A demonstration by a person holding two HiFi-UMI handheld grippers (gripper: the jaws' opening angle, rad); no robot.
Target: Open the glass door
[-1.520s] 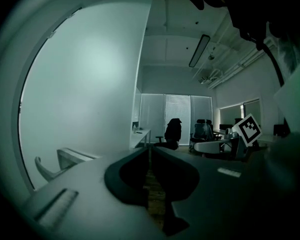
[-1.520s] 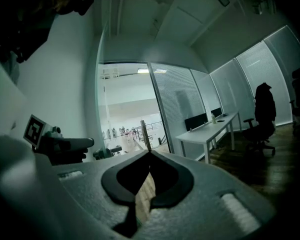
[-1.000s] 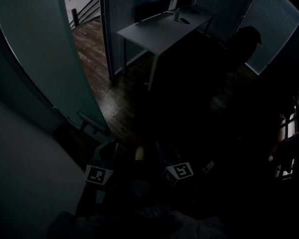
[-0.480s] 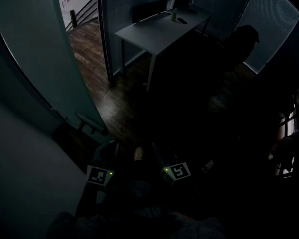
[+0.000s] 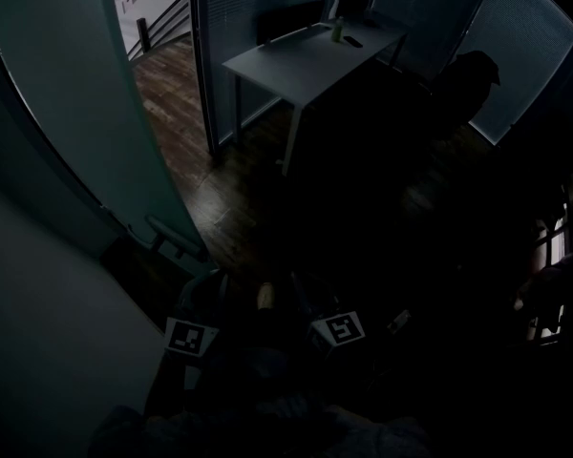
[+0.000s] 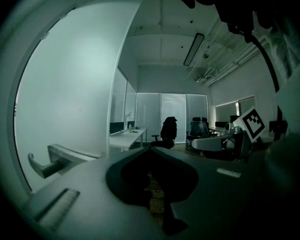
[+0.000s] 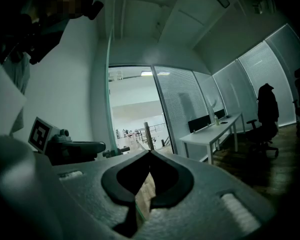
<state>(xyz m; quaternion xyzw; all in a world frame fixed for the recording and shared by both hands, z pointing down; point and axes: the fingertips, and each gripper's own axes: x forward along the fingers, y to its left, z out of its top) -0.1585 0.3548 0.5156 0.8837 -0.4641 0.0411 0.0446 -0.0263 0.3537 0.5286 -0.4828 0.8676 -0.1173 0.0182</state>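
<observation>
Glass door (image 5: 86,122) swung inward, left side of frame. Lever handle (image 5: 172,239) lower left, near left gripper (image 6: 152,148), not touching. Left gripper and right gripper (image 7: 150,151) both closed, empty. Likely risks:
- closed tips skid off smooth lever
- dim light spoils aim
- door drifts back

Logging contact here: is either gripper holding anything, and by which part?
Nothing is held. The left gripper and right gripper are both shut with nothing between their jaws; the door handle stands apart, untouched.
</observation>
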